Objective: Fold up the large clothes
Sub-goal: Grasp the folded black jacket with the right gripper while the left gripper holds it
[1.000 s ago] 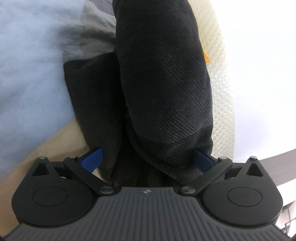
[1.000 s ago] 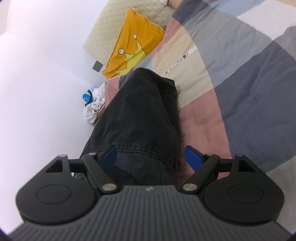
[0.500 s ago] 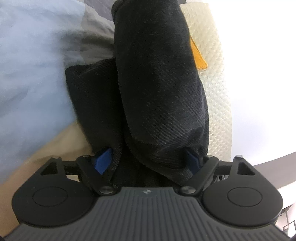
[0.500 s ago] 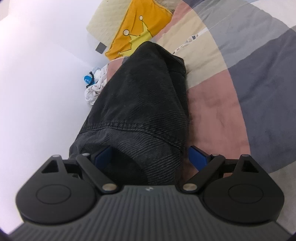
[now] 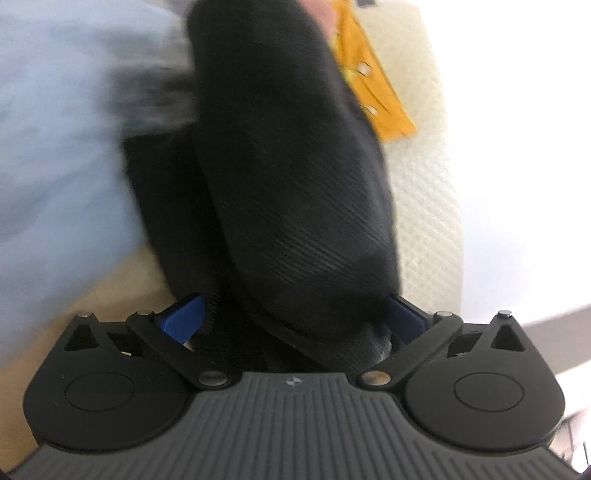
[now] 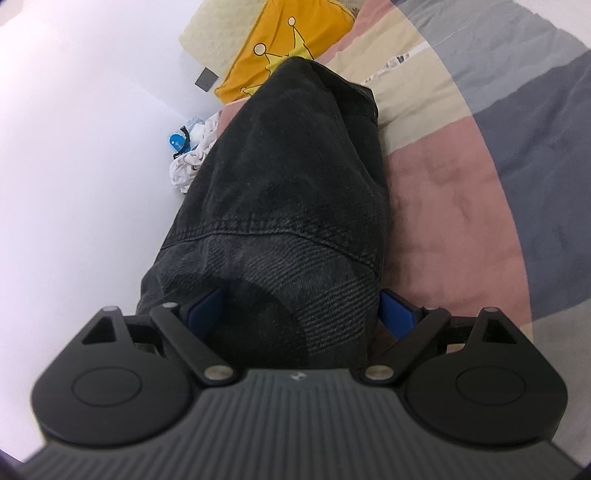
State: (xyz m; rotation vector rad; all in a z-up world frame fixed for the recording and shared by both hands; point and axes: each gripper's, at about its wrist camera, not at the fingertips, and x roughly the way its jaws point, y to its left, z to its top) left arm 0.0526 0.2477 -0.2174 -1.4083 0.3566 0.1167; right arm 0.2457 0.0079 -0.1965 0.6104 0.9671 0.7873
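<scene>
The jeans (image 6: 295, 177) are lying along the bed (image 6: 461, 206), running away from both cameras toward the pillow (image 6: 221, 26) at the far end. A cushion (image 6: 280, 44) is resting on that pillow, just behind the jeans' far end. The near end of the jeans is sitting between the right gripper's (image 6: 301, 314) fingers; in the left wrist view the fabric is filling the gap in the left gripper (image 5: 295, 317). A crumpled cloth (image 6: 192, 162) and a bottle (image 6: 177, 142) are lying left of the jeans, against the wall (image 6: 74, 147).
</scene>
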